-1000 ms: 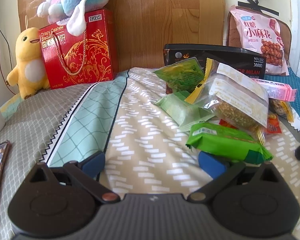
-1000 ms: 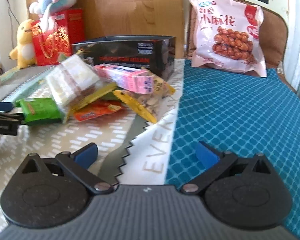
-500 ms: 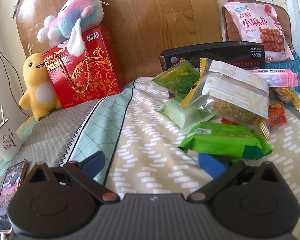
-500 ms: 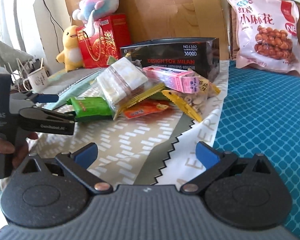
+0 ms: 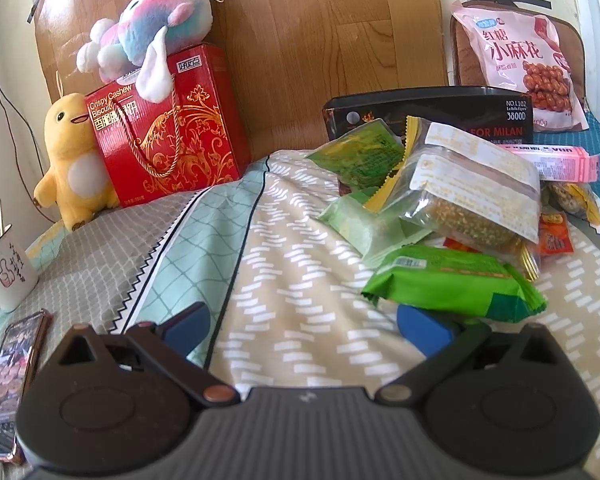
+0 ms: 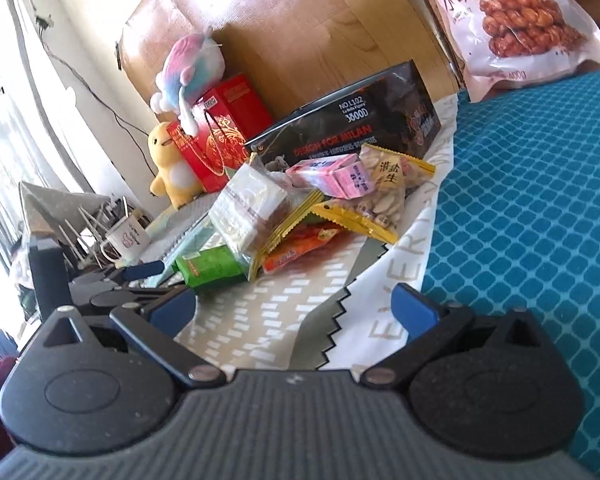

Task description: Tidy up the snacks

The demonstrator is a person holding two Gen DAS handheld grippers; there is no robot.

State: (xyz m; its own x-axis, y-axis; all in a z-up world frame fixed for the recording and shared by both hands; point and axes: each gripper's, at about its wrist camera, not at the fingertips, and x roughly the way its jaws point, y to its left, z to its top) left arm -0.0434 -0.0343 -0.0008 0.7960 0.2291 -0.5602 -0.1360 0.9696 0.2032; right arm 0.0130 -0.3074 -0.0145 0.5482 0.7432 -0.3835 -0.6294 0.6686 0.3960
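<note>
A heap of snack packets lies on the patterned cloth: a bright green packet [image 5: 452, 280] nearest, a clear bag of grain cakes [image 5: 472, 196], pale green packets [image 5: 364, 220], a pink box [image 5: 560, 162] and a yellow peanut bag [image 6: 376, 200]. A black box [image 5: 432, 114] stands behind them. My left gripper [image 5: 302, 322] is open and empty, its right finger just under the bright green packet's near edge. My right gripper [image 6: 294, 308] is open and empty, tilted, to the right of the heap over the cloth's edge. The left gripper also shows in the right wrist view [image 6: 140, 280].
A red biscuit gift box [image 5: 168, 128], a yellow plush [image 5: 72, 160] and a pink-blue plush [image 5: 152, 36] stand at the back left. A white mug [image 5: 4, 272] and a phone [image 5: 8, 376] lie at the left. A large pink snack bag [image 5: 524, 68] leans at the back right above a teal mat [image 6: 540, 200].
Both grippers stay open. The left one has pulled back and up a little. The right one has swung left and rolled, so the left gripper and hand came into its view.
</note>
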